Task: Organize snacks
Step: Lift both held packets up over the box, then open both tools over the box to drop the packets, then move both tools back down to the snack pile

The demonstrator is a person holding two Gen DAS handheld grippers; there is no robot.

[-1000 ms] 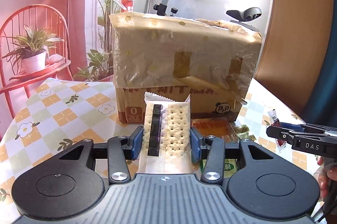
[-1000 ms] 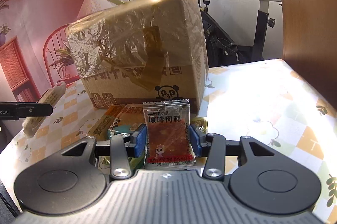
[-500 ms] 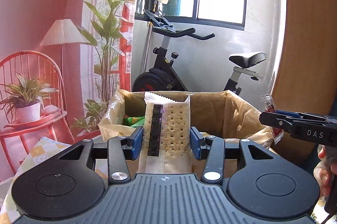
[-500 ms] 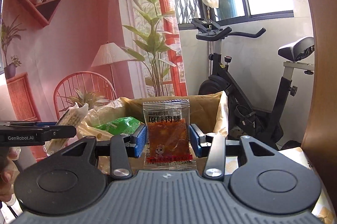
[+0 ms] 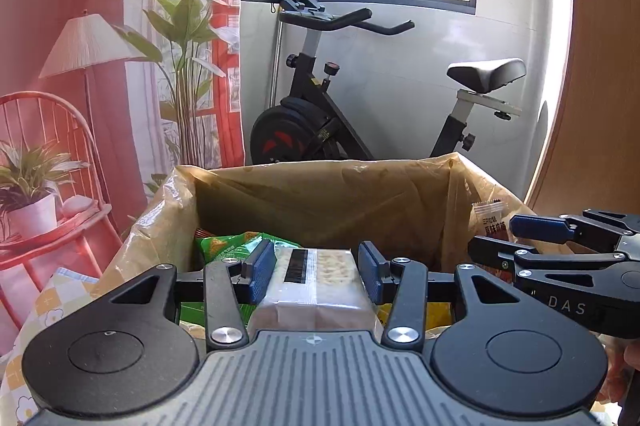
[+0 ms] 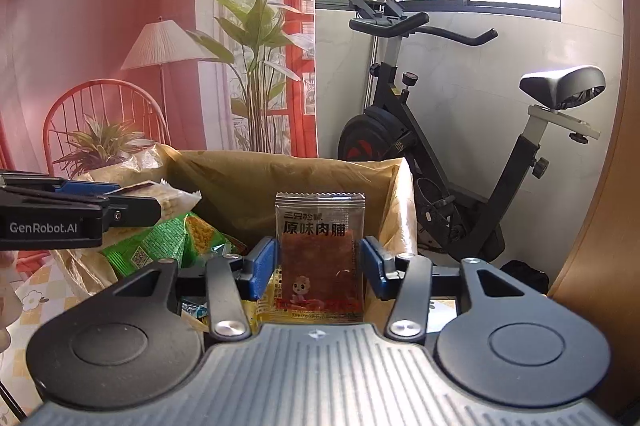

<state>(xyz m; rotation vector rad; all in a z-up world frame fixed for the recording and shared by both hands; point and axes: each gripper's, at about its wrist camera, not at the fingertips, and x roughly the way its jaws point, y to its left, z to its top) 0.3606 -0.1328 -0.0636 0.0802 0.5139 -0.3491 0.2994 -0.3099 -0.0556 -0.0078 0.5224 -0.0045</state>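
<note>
My left gripper (image 5: 316, 268) is shut on a cracker packet (image 5: 314, 280), which now lies tipped forward over the open cardboard box (image 5: 320, 194) lined with brown plastic. My right gripper (image 6: 318, 264) is shut on a clear jerky sachet (image 6: 320, 254) with Chinese print, held upright over the same box (image 6: 280, 178). A green snack bag (image 5: 228, 246) lies inside the box; it also shows in the right wrist view (image 6: 168, 242). Each gripper shows in the other's view, the right one (image 5: 560, 258) at the right and the left one (image 6: 60, 222) at the left.
The box stands on a table with a flower-check cloth (image 5: 48, 302). Behind it are an exercise bike (image 5: 360, 114), a tall plant (image 5: 188, 46), a floor lamp (image 5: 86, 46) and a red chair with a potted plant (image 5: 28, 194). A wooden panel (image 5: 600, 86) rises at the right.
Both grippers rose from table level to above the box opening and moved closer over it. The cracker packet tipped from upright to leaning forward in the left jaws.
</note>
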